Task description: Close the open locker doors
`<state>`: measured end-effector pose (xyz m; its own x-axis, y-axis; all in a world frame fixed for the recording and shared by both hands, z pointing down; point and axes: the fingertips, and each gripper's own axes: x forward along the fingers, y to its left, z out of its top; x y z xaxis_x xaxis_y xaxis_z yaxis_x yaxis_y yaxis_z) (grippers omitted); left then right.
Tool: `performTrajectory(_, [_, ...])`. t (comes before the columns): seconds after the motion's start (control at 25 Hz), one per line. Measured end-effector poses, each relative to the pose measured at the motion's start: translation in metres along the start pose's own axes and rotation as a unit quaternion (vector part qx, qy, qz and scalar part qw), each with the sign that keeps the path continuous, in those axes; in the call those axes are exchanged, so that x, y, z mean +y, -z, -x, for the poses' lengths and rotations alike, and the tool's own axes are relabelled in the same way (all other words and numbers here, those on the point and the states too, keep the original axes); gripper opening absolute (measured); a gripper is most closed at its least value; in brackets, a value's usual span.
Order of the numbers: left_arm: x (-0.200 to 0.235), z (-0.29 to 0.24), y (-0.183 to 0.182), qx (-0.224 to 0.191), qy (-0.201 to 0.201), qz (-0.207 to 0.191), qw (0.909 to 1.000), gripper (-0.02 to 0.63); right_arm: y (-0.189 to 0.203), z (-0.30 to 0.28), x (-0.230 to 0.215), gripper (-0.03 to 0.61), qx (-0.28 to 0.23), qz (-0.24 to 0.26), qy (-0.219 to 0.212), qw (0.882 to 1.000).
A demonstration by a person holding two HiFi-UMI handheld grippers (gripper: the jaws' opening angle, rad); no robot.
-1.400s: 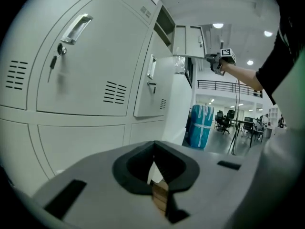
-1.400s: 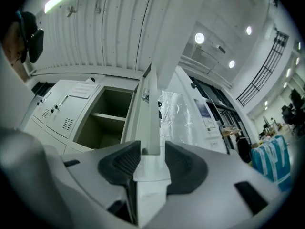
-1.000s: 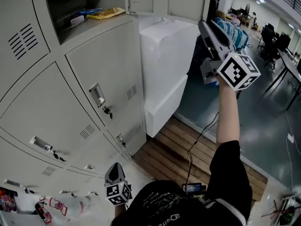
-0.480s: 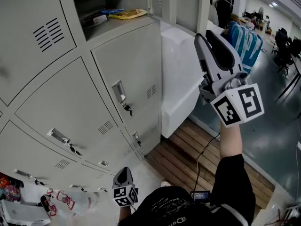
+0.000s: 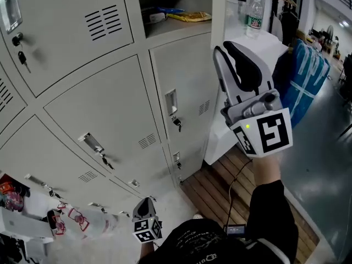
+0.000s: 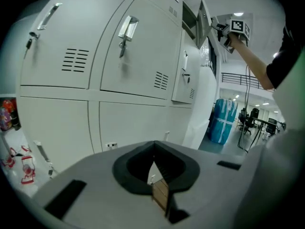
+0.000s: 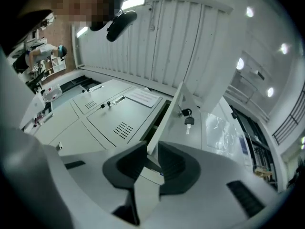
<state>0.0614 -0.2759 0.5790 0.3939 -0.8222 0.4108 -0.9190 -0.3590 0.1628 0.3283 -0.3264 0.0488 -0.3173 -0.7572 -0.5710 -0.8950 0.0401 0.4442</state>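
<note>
A grey locker bank [image 5: 99,103] fills the left of the head view. Its top compartment [image 5: 170,1] stands open with snack bags [image 5: 190,16] on the shelf. My raised right gripper [image 5: 225,45] is at the bottom of that open door [image 5: 219,10]. In the right gripper view the door [image 7: 178,109], with a key [image 7: 187,119] hanging from its lock, runs edge-on down between the jaws of the right gripper [image 7: 151,149]. They have just been closing and now press on it. My left gripper [image 5: 144,203] hangs low by the bottom lockers. The left gripper [image 6: 153,144] is shut and empty.
The other locker doors [image 5: 176,114] are closed, some with keys in them. A white cabinet with a water bottle [image 5: 254,12] stands right of the lockers, and a blue wrapped bundle [image 5: 308,76] lies beyond. Wooden slats [image 5: 220,183] cover the floor. Clutter [image 5: 14,202] sits bottom left.
My right gripper has travelled left from the open room to the open locker door, and its jaws have narrowed onto the door's edge. The left gripper stays low near the bottom lockers.
</note>
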Motion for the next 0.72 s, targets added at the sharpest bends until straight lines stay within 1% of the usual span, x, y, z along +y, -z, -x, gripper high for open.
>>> performTrajectory(0.08, [0.015, 0.005, 0.002, 0.004, -0.031, 0.01, 0.9995, 0.008, 0.002, -0.014, 0.014, 0.074, 0.001, 0.029, -0.006, 1.0])
performTrajectory(0.12, [0.022, 0.008, 0.002, 0.003, -0.043, 0.016, 0.9989, 0.008, 0.004, -0.021, 0.021, 0.071, 0.002, 0.036, -0.01, 0.999])
performTrajectory(0.32, [0.042, 0.019, -0.001, -0.009, -0.076, 0.033, 0.9965, 0.008, 0.018, -0.056, 0.045, 0.066, 0.005, 0.008, -0.05, 0.999])
performTrajectory(0.4, [0.047, 0.023, -0.001, -0.013, -0.087, 0.048, 0.995, 0.008, 0.025, -0.07, 0.054, 0.064, 0.014, 0.017, -0.069, 0.997])
performTrajectory(0.44, [0.049, 0.024, -0.001, -0.016, -0.093, 0.054, 0.9941, 0.008, 0.029, -0.077, 0.058, 0.064, 0.02, 0.034, -0.077, 0.996])
performTrajectory(0.56, [0.055, 0.029, -0.002, -0.025, -0.113, 0.063, 0.9914, 0.008, 0.04, -0.095, 0.071, 0.064, 0.033, 0.12, -0.088, 0.988])
performTrajectory(0.6, [0.057, 0.031, -0.002, -0.027, -0.119, 0.066, 0.9904, 0.008, 0.044, -0.1, 0.075, 0.061, 0.035, 0.131, -0.09, 0.987])
performTrajectory(0.64, [0.058, 0.032, -0.001, -0.028, -0.125, 0.07, 0.9894, 0.008, 0.047, -0.105, 0.077, 0.058, 0.038, 0.128, -0.095, 0.986])
performTrajectory(0.72, [0.061, 0.034, 0.0, -0.029, -0.135, 0.075, 0.9875, 0.008, 0.053, -0.115, 0.079, 0.057, 0.049, 0.103, -0.108, 0.988])
